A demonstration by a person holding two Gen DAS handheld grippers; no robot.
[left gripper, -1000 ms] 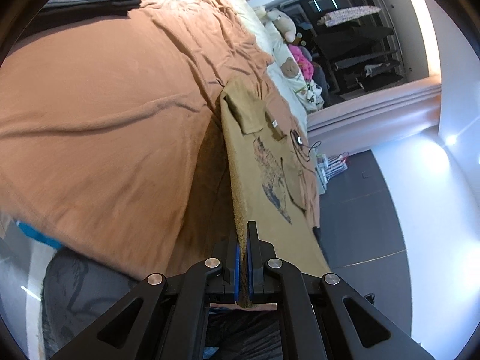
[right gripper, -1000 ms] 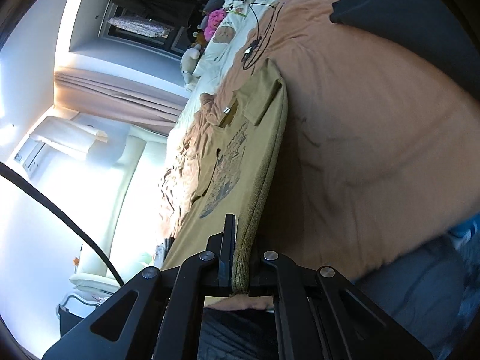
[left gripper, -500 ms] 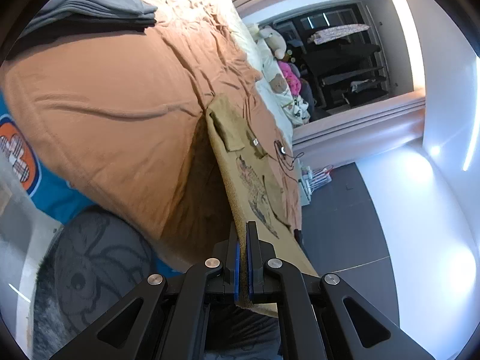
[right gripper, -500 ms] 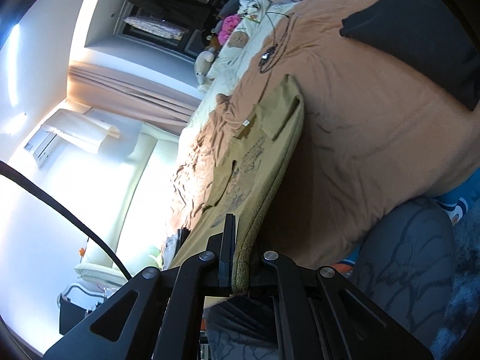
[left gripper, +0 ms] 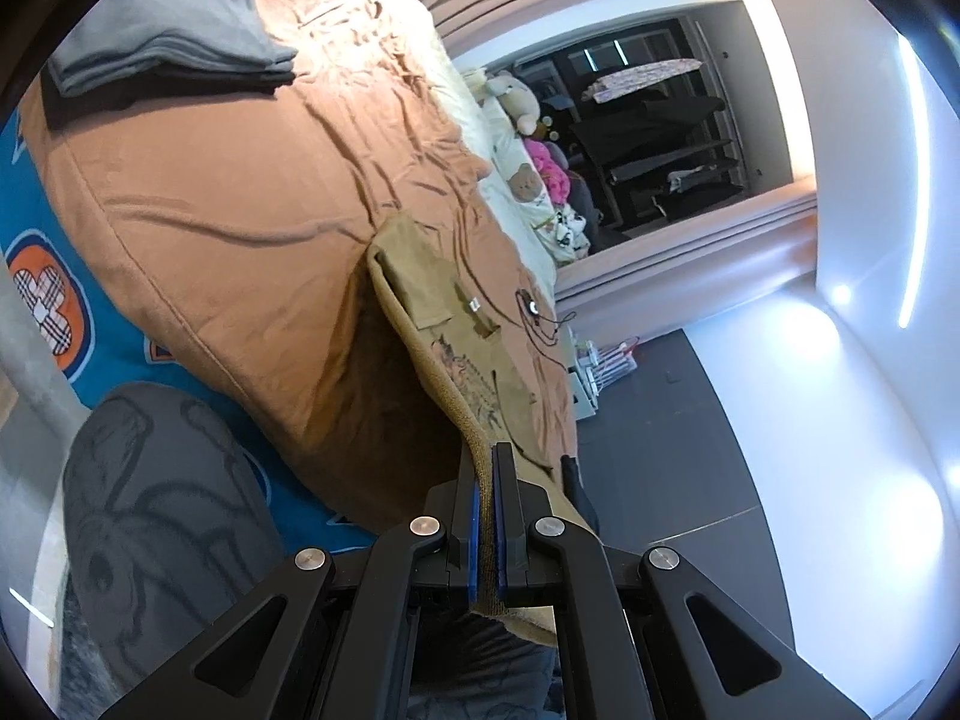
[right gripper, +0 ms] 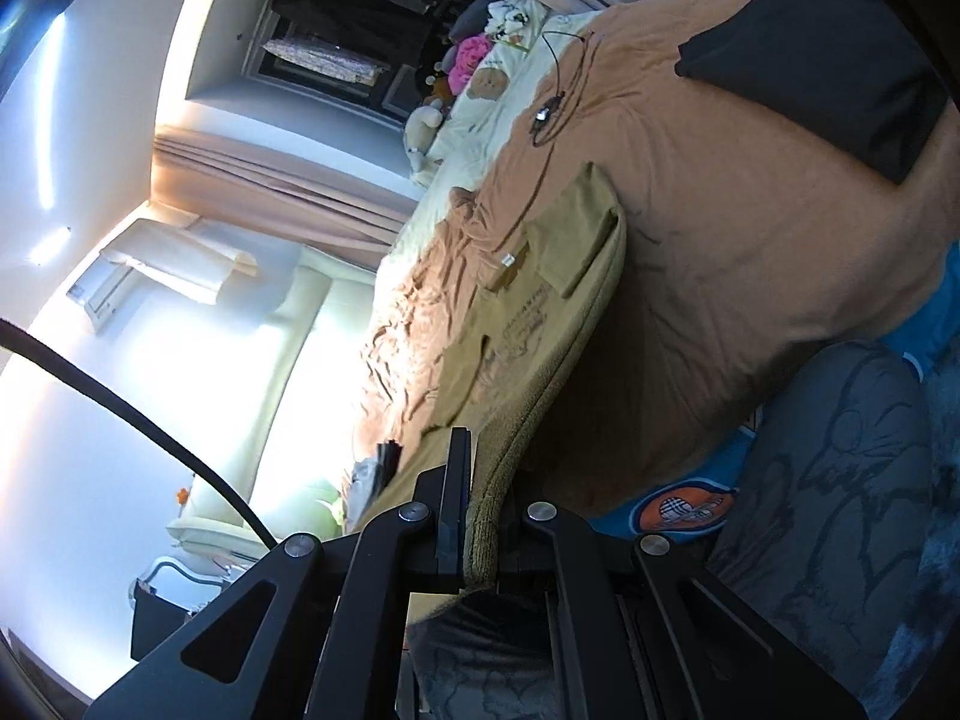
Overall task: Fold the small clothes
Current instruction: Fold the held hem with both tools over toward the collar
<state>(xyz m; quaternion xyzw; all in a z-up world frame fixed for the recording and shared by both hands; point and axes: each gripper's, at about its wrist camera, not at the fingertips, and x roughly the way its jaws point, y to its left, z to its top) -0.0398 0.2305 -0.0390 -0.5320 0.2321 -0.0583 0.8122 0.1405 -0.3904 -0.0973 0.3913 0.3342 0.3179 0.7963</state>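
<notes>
The left gripper (left gripper: 487, 516) and the right gripper (right gripper: 480, 516) are each clamped on the ribbed hem of a small khaki printed T-shirt (left gripper: 462, 354), stretched from the near edge of the bed's orange-brown cover (left gripper: 240, 192), collar end resting on it. Sleeves look turned in; the lengthwise fold remains. Folded grey clothes (left gripper: 168, 42) sit at a far corner.

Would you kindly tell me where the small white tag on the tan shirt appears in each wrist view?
Left wrist view: the white tag sits near the centre, at the shirt's far end, right of its folded sleeve.
Right wrist view: the tag sits just above centre, left of the folded sleeve.
Shared landmark: the pink plush toy by the pillows.
</notes>
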